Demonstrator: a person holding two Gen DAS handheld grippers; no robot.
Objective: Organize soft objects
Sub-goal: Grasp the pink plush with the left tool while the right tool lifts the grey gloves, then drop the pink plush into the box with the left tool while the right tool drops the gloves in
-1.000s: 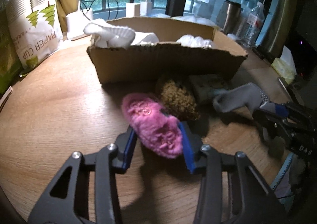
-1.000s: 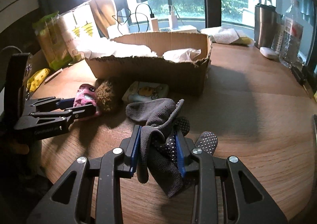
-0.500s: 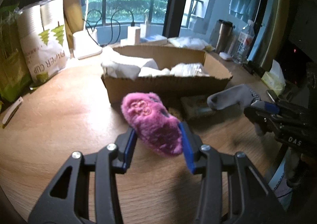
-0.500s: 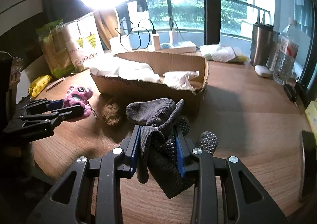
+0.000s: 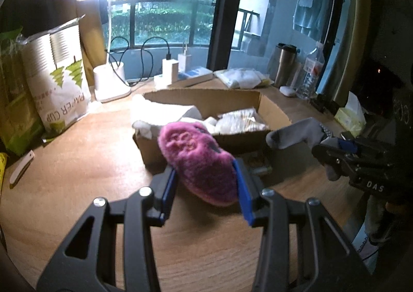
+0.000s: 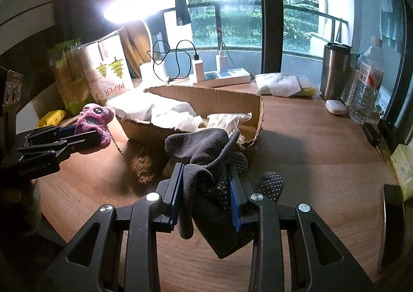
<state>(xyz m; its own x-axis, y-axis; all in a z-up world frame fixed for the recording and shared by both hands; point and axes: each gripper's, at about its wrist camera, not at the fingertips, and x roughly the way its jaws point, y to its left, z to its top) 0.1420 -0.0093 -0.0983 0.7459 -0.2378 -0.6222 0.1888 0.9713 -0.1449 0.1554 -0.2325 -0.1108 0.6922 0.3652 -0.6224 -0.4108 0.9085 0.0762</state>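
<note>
My left gripper point(image 5: 205, 188) is shut on a pink plush toy point(image 5: 198, 162) and holds it in the air in front of the cardboard box point(image 5: 222, 103). The toy also shows in the right wrist view point(image 6: 94, 124), with a bead chain hanging from it. My right gripper point(image 6: 205, 193) is shut on a grey sock point(image 6: 204, 160) with grip dots, held above the table near the box's front point(image 6: 211, 100). The box holds white soft items point(image 5: 232, 121). A brown fuzzy object point(image 6: 142, 165) lies on the table in front of the box.
A paper cup bag point(image 5: 56, 85) and green packs stand at the left. A lit desk lamp point(image 5: 111, 41), chargers and a power strip point(image 6: 222, 77) are behind the box. A steel tumbler point(image 6: 334, 69), water bottle point(image 6: 366, 85) and tissue pack point(image 5: 349, 116) stand at the right.
Both grippers rose from the table with their loads. The pink toy left its place beside the brown object and now hangs in front of the box. The sock came up too.
</note>
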